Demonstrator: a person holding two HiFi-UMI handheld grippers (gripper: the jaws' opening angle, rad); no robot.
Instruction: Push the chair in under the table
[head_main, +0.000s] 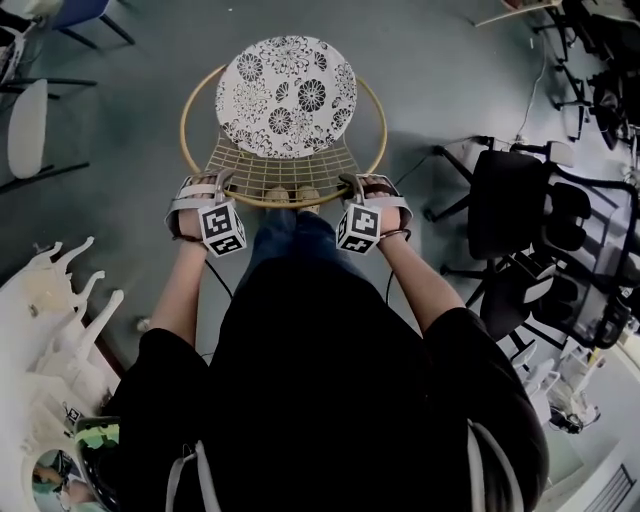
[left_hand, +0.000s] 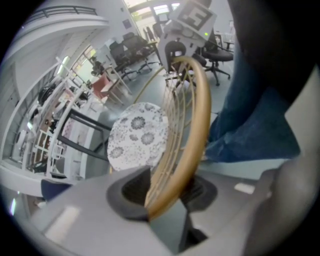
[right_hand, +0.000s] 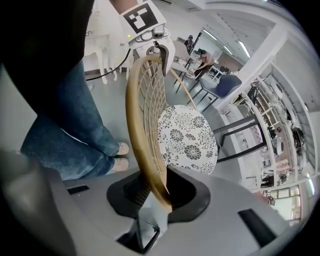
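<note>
The chair has a round floral cushion (head_main: 286, 97) and a golden wire back with a hoop rim (head_main: 283, 200). It stands on the grey floor just in front of the person. My left gripper (head_main: 208, 186) is shut on the left part of the back's rim (left_hand: 192, 130). My right gripper (head_main: 368, 186) is shut on the right part of that rim (right_hand: 137, 115). In the left gripper view the rim runs down between the pads (left_hand: 131, 194) of the left gripper (left_hand: 165, 197). The right gripper (right_hand: 157, 192) shows the same, with the cushion (right_hand: 187, 137) beyond it.
The person's jeans and shoes (head_main: 290, 197) are right behind the chair back. Black office chairs (head_main: 520, 210) crowd the right side. White chairs (head_main: 60, 310) are stacked at the left. A dark metal frame (right_hand: 240, 131) stands past the cushion.
</note>
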